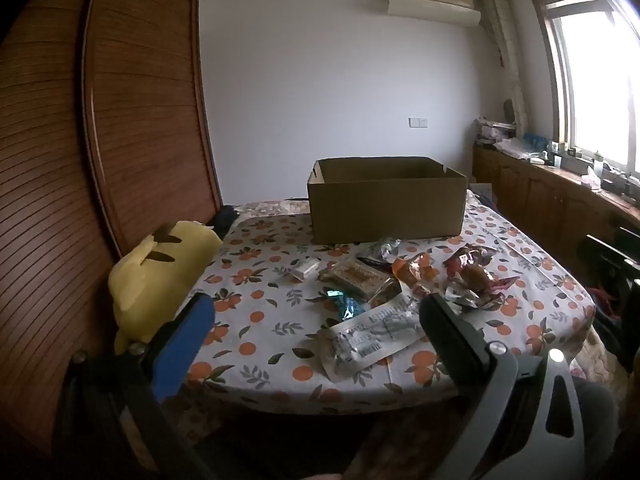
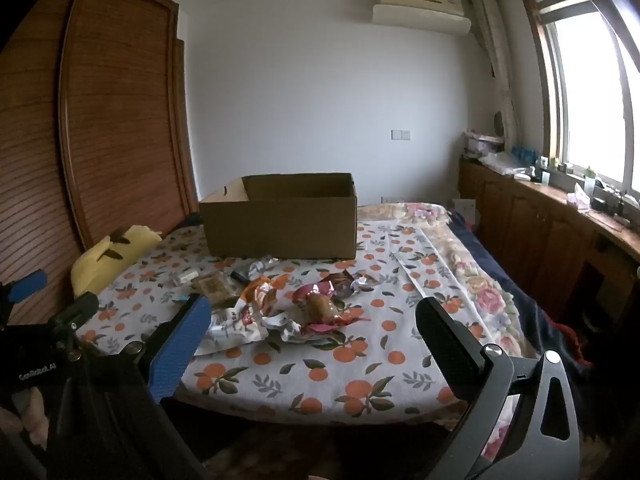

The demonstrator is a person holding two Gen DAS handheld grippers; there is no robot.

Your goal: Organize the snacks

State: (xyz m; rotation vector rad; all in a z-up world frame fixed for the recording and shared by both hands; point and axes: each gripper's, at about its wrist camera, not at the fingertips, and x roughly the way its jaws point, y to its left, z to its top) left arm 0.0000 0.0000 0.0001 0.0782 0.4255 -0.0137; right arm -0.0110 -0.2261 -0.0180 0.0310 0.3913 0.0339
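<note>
Several snack packets lie in a loose pile on the orange-print cloth (image 1: 256, 320): a clear packet with a barcode (image 1: 368, 340), a teal wrapper (image 1: 346, 304), a brown bar pack (image 1: 356, 276), an orange bag (image 1: 412, 272) and a red bag (image 1: 476, 276). The red bag (image 2: 324, 304) and orange bag (image 2: 260, 292) also show in the right wrist view. An open cardboard box (image 1: 386, 200) (image 2: 280, 220) stands behind the pile. My left gripper (image 1: 316, 316) is open and empty above the near edge. My right gripper (image 2: 312, 320) is open and empty, short of the pile.
A yellow plush toy (image 1: 160, 276) (image 2: 108, 256) lies at the bed's left edge beside a wooden wardrobe (image 1: 120, 120). A low wooden cabinet (image 2: 540, 224) under the window runs along the right. A floral quilt (image 2: 480, 280) covers the bed's right side.
</note>
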